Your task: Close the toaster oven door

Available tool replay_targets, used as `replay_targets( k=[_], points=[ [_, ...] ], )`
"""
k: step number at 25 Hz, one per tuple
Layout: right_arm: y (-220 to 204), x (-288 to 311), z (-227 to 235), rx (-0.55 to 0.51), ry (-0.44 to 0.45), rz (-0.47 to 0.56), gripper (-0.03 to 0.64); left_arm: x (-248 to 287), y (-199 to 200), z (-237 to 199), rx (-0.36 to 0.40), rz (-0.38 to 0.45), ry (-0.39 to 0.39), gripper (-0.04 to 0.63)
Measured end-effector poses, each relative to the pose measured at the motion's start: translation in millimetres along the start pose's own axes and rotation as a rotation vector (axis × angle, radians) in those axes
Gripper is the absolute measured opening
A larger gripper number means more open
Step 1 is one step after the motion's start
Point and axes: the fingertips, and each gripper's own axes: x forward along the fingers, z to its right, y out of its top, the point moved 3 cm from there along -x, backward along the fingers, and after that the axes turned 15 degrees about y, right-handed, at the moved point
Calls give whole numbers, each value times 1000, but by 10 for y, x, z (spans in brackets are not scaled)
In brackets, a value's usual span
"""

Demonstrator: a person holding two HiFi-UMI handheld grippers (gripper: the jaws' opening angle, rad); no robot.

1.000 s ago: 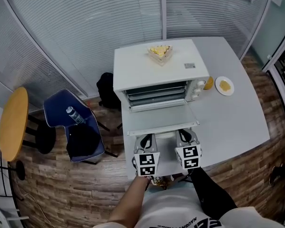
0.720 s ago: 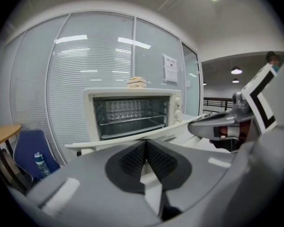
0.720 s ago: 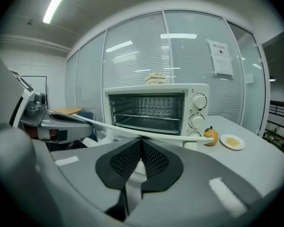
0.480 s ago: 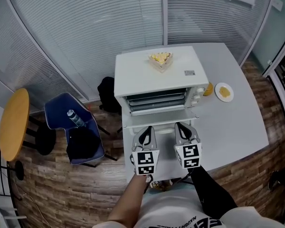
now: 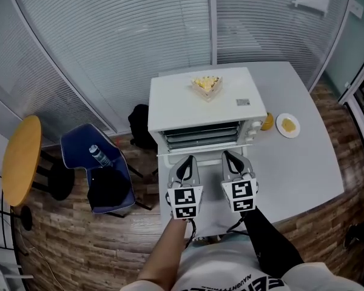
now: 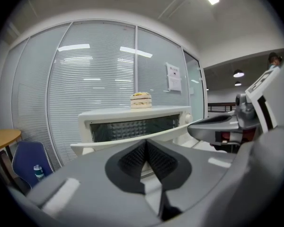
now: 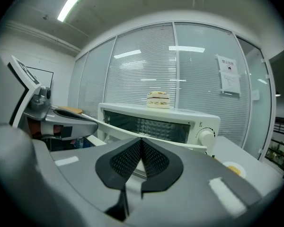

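Observation:
The white toaster oven [image 5: 206, 99] stands on the white table [image 5: 303, 168]. Its door [image 5: 203, 148] is tilted partway up, and the racks inside still show. Both grippers are side by side at the door's front edge with their jaws together and nothing between them: the left gripper [image 5: 186, 160] and the right gripper [image 5: 229, 157]. In the left gripper view the shut tips [image 6: 146, 143] sit just under the door's edge [image 6: 109, 145]. The right gripper's tips [image 7: 141, 142] lie against the door [image 7: 111, 126] too.
A container of food [image 5: 206, 83] rests on the oven's top. A small plate with food [image 5: 287, 125] and an orange item [image 5: 266, 122] lie right of the oven. A blue chair with a bottle [image 5: 96, 162], a black bag [image 5: 139, 125] and a yellow round table [image 5: 17, 159] stand at the left.
The door has swung up from lying flat to partly raised. Both shut grippers have moved forward with it toward the oven.

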Motion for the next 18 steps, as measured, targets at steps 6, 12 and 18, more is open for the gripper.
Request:
replay_targets(
  k=[6,12,18],
  points=[
    [144,128,137,24,1,13,2,173,154,-56,-41,18,19,55],
    [275,254,268,51,20,52,2,380,261,-115,-42,21,45,55],
    [414,458,435,45,9,63,2,628,445,-144,-43,24,47,55]
  ],
)
